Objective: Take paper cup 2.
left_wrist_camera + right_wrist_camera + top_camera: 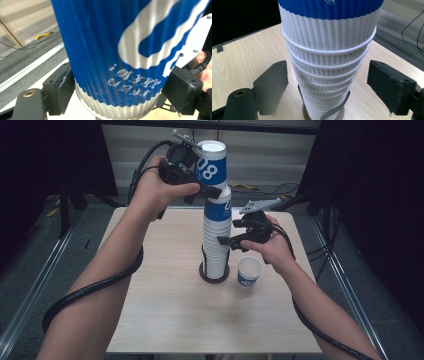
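- The left gripper (202,184) clamps the topmost blue-and-white ribbed paper cup (212,164), which is upside down; in the left gripper view both black pads press against that cup's (117,50) blue wall just above its white band.
- This top cup sits raised and slightly tilted above the tall stack of nested white ribbed paper cups (216,240), well over the light wooden surface (170,300).
- The right gripper (231,242) stands at the stack's right side, jaws wide apart; in the right gripper view the stack (327,75) rises between the pads with a gap on each side, so nothing is gripped.
- The stack stands in a dark round holder (214,276) near the middle of the surface.
- A single small blue-and-white paper cup (249,271) stands upright just beside the holder, under the right hand (270,245).
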Motion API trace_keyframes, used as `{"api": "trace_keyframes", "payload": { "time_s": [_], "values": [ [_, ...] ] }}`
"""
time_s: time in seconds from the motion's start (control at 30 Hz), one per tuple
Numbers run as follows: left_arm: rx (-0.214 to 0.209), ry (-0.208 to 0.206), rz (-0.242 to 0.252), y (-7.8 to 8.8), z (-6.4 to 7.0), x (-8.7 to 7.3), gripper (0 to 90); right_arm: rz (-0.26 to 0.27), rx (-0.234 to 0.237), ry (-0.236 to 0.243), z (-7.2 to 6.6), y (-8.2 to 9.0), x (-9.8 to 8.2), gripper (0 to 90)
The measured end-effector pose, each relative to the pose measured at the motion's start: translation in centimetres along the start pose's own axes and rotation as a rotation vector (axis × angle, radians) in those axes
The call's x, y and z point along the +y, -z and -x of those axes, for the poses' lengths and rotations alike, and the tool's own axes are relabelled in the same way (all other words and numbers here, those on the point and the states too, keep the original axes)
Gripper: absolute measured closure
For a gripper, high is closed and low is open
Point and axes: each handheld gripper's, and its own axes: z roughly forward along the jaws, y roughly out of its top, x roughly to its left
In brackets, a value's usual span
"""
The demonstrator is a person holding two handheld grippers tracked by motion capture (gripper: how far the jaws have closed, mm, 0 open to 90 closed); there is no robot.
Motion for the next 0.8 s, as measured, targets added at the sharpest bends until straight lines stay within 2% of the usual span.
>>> {"api": "trace_keyframes", "payload": {
  "time_s": [0.3,0.8],
  "values": [
    [0.003,0.005,-0.003,0.9,-0.4,-0.7,18.3,-0.010,0.002,0.002,0.0,-0.2,-0.2,16.2],
    [0.010,0.034,-0.004,2.7,-1.4,-3.4,18.2,-0.011,-0.002,-0.002,0.2,0.2,-0.9,16.2]
  ]
}}
